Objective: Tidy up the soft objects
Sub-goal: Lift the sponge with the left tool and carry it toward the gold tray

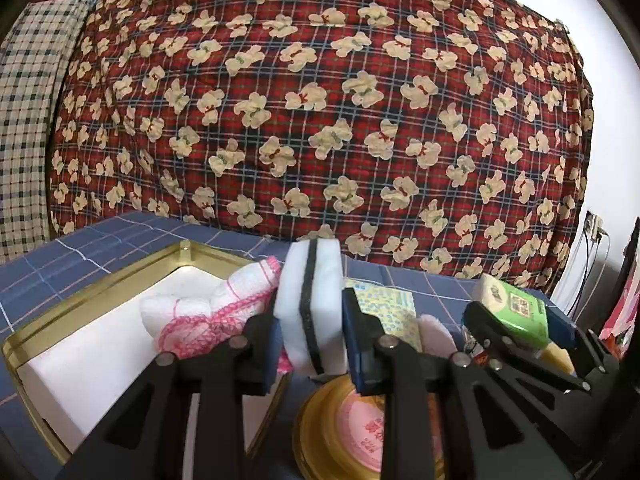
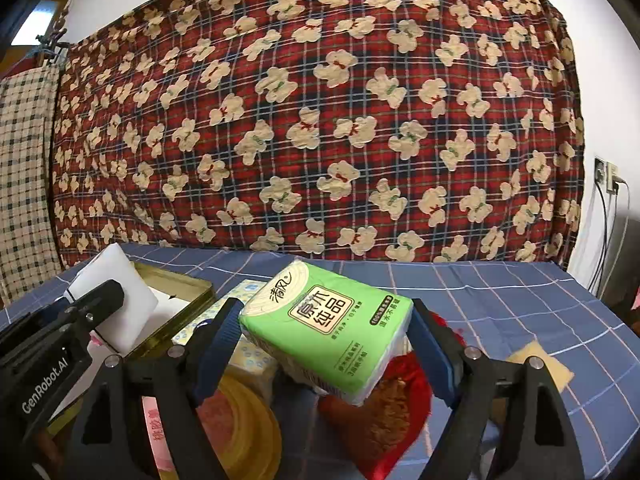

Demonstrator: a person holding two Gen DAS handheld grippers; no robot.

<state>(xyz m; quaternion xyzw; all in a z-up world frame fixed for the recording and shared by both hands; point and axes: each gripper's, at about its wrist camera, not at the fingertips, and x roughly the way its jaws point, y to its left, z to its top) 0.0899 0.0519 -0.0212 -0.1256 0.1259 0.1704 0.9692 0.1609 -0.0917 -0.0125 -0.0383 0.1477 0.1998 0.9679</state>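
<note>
Holding, left gripper [image 1: 310, 354]: clamped on white sponge [image 1: 310, 312], raised beside gold tin [image 1: 80, 304], likely for deposit there.
Right gripper [image 2: 324, 344]: closed on green tissue pack [image 2: 324, 336], lifted above blue cloth [image 2: 500, 292], probably awaiting the tin.

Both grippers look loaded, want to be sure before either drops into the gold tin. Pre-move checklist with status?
1. Left gripper gripping white sponge: ok, pads on both faces.
2. Right gripper gripping green tissue pack: ok, held tilted between both fingers.
3. Free space in gold tin: ok, white floor bare beside the pink-and-white cloth.
4. Sponge above the tin: cannot tell, it sits near the tin's right edge.
5. Grippers apart from each other: ok, gap visible in both views.
6. Round gold lid below the left gripper: not ok, outside the tin, in the descent zone.
</note>
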